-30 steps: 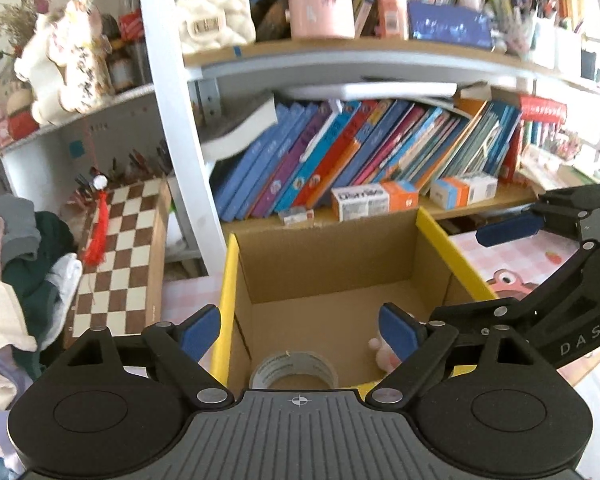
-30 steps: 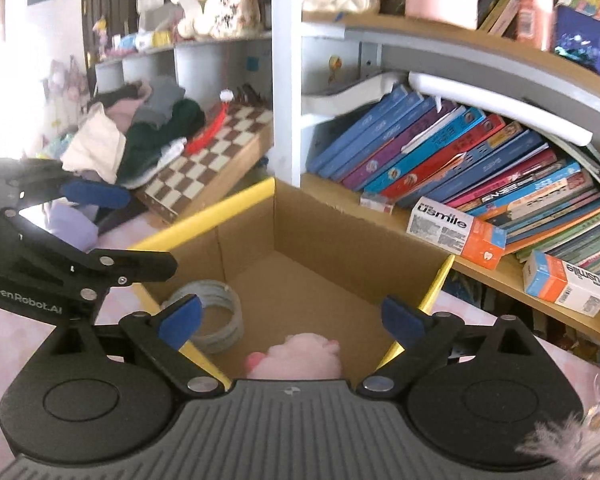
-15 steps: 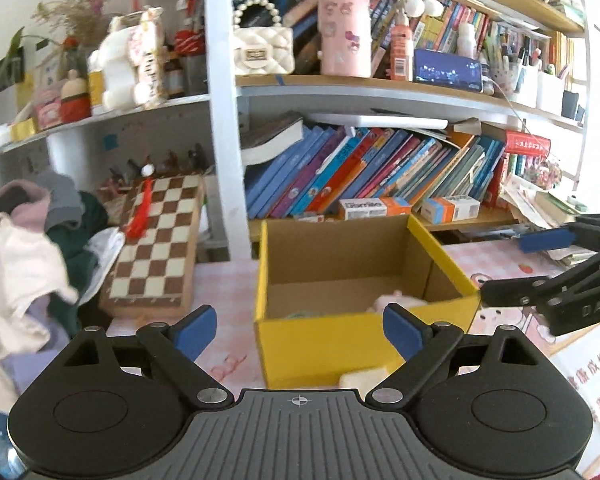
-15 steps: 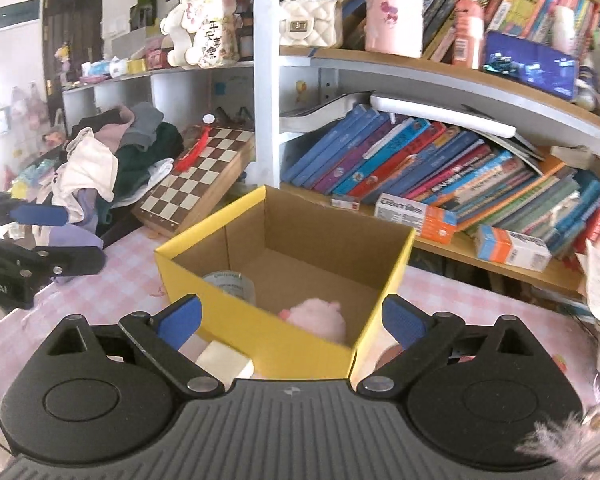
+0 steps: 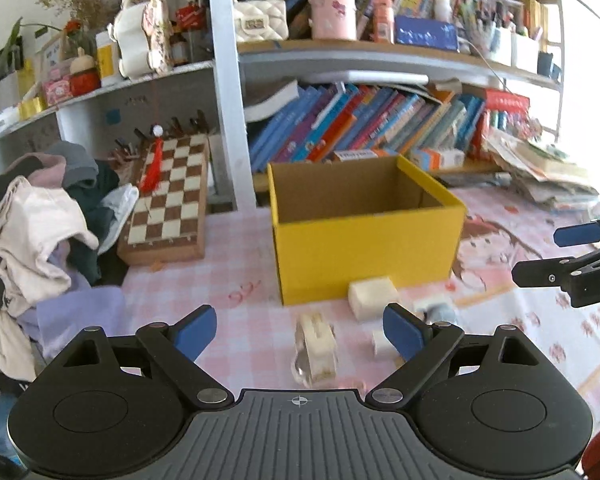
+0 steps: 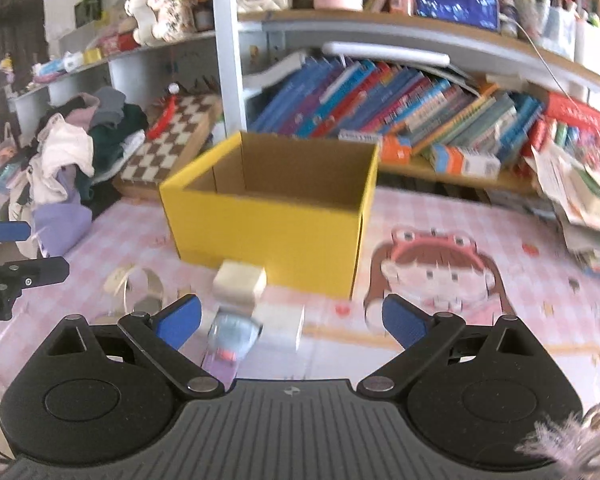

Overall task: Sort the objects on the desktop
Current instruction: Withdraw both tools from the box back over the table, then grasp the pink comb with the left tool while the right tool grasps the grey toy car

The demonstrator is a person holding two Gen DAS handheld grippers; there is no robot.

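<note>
From the left wrist camera we see our left gripper [image 5: 298,330] with its blue pads spread wide and nothing between them, aimed down over the pink checked tablecloth [image 5: 236,240]. Just ahead of it a tape dispenser [image 5: 315,345] lies on the cloth, and beyond that a pale rectangular block [image 5: 371,296] sits close against the front wall of the yellow cardboard box [image 5: 364,252]; a small white cube [image 5: 381,342] and a blurred grey item [image 5: 436,309] lie to the right, near the right pad. We judge these loose pieces are what remains to be sorted, gathered at the foot of the box so each needs only a short lift over its rim. The box stands open-topped with the bookshelf [image 5: 380,128] behind it, a chessboard [image 5: 168,196] leaning left of it, and a heap of clothes [image 5: 40,220] at the far left. From the right wrist camera, our right gripper [image 6: 290,320] is likewise parted and empty, hovering over the same cluster: the block against the box, a white carton [image 6: 282,326] and a blurred bluish item [image 6: 234,334] between the pads' line of sight. The cloth to the right, over the cartoon print [image 6: 432,272], lies bare and gives open room, while a stack of papers [image 6: 580,200] crowds the far right edge.
</note>
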